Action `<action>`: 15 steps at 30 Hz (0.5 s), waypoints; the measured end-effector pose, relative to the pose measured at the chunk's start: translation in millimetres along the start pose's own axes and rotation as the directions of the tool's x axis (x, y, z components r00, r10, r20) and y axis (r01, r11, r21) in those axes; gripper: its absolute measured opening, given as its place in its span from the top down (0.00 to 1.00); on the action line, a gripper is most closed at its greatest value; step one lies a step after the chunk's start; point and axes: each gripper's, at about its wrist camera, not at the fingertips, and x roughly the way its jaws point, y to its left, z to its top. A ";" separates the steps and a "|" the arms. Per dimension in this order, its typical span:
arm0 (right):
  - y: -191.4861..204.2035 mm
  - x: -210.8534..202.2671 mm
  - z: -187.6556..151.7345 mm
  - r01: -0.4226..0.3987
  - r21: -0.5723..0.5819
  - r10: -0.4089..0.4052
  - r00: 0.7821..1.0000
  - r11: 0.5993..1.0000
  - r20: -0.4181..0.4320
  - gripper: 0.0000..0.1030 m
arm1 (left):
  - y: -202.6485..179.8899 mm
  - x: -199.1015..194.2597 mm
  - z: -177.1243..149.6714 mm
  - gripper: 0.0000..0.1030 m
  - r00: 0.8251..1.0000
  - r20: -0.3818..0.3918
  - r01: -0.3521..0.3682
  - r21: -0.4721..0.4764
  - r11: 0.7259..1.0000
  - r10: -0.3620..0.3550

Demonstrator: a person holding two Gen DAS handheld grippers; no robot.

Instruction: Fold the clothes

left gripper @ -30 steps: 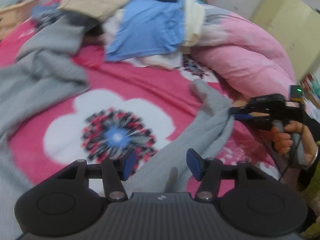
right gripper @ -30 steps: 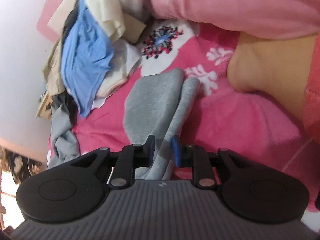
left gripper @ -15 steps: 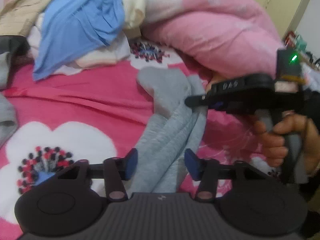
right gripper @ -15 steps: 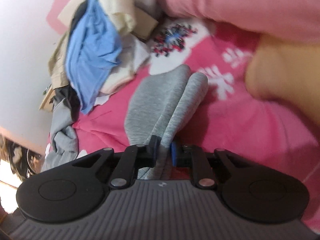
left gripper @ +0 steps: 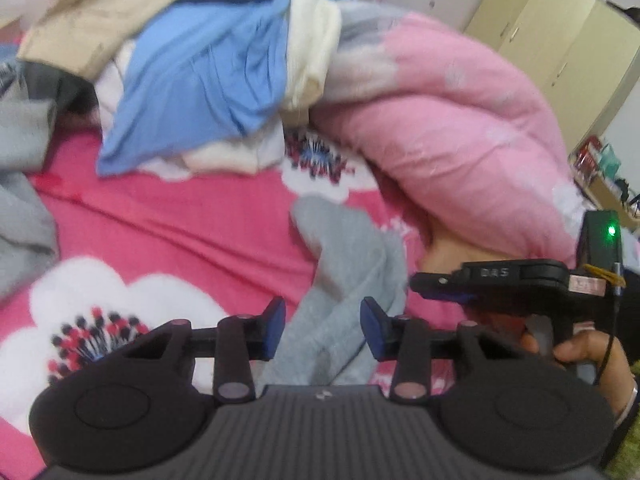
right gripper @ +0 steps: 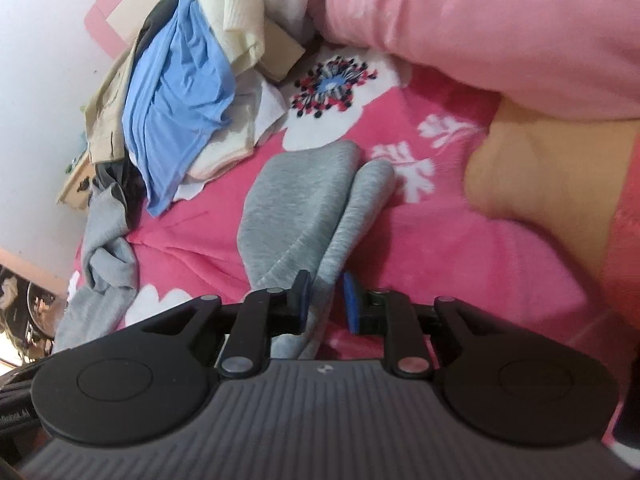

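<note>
A grey garment (left gripper: 348,272) lies in a long bunched strip on the pink floral bedsheet (left gripper: 180,240). In the left wrist view my left gripper (left gripper: 323,330) straddles the strip, whose cloth fills the gap between the blue pads. Just right of it is my right gripper (left gripper: 436,288), held by a person's hand (left gripper: 580,356). In the right wrist view the grey garment (right gripper: 304,200) narrows into my right gripper (right gripper: 325,302). Those jaws are opening slightly, with the gathered cloth still pinched between them.
A heap of clothes with a blue garment (left gripper: 200,80) on top sits at the far side. A pink duvet (left gripper: 460,128) bulges at the right. Another grey garment (left gripper: 20,200) lies at the left edge. Cream wardrobe doors (left gripper: 560,40) stand beyond.
My left gripper moved right from the flower print onto the grey strip, and its jaws narrowed around it. The right gripper squeezed tighter, then eased, and rose a little.
</note>
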 end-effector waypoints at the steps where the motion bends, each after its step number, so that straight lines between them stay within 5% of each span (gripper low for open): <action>1: 1.8 -8.0 1.0 0.002 0.038 -0.003 1.000 0.999 0.022 0.80 | 0.8 -5.1 1.4 0.58 1.000 0.017 -0.002 0.001 1.000 0.002; 7: 32.4 -29.6 -11.4 -0.048 0.133 0.033 0.993 0.990 0.114 0.78 | 3.9 -16.6 7.8 0.56 1.000 0.016 -0.011 -0.040 0.999 0.011; 15: 33.8 -41.1 -25.8 0.007 0.114 -0.029 0.980 0.993 0.199 0.77 | -8.0 -12.0 17.3 0.56 0.999 0.019 -0.028 -0.009 1.000 0.028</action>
